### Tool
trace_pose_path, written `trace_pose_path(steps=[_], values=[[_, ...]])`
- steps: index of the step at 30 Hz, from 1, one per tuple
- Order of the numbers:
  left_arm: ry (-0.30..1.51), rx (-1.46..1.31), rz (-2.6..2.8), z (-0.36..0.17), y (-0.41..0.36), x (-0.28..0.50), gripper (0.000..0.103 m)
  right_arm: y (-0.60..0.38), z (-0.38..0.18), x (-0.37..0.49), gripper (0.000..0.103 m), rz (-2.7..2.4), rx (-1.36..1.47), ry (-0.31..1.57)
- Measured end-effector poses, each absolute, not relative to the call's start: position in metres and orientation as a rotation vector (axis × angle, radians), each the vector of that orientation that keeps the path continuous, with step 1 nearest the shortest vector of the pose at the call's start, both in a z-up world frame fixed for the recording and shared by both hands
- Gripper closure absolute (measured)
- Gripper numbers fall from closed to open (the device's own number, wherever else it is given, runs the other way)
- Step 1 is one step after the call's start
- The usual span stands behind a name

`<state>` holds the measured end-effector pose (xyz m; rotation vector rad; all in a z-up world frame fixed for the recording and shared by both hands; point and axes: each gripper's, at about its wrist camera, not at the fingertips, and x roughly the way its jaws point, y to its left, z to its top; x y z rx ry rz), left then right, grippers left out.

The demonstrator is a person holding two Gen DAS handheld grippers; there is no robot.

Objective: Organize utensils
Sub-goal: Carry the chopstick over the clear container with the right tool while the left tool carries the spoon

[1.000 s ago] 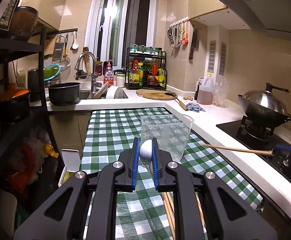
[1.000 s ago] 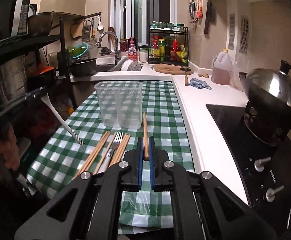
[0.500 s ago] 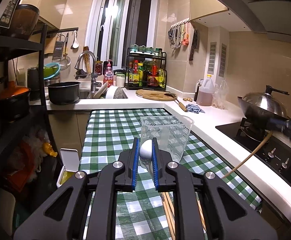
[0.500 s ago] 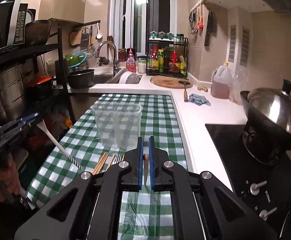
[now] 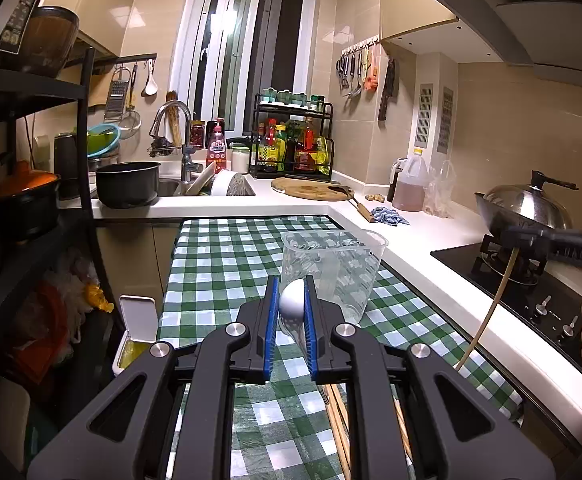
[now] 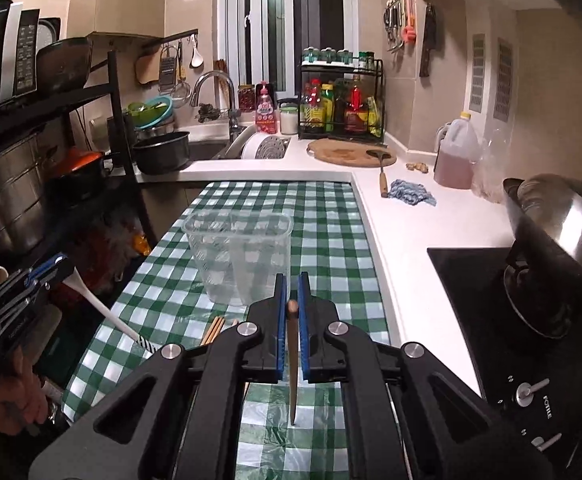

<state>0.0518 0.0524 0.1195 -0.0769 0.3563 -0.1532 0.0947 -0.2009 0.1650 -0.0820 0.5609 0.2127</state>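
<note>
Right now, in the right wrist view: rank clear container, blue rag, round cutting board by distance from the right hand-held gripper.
From the right hand-held gripper:
1. Clear container, just ahead, slightly left, on the checked cloth.
2. Blue rag, farther, right, on the white counter.
3. Round cutting board, farthest, by the bottle rack.

Left gripper (image 5: 291, 312) and right gripper (image 6: 289, 312) both clamped, angled slightly downward.

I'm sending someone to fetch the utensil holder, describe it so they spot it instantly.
Find the green checked tablecloth beside the white counter. The utensil holder stands upright near the cloth's middle: a clear plastic tub, see-through and empty, unlike the wooden chopsticks lying flat nearby.
</note>
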Motion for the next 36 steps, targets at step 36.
trace_pose_path(steps=[36], values=[[0.311,-0.037,-0.107,0.282,0.060,0.151,0.091,-0.190,0.295,0.193,0.097,0.353,0.032,0.349]])
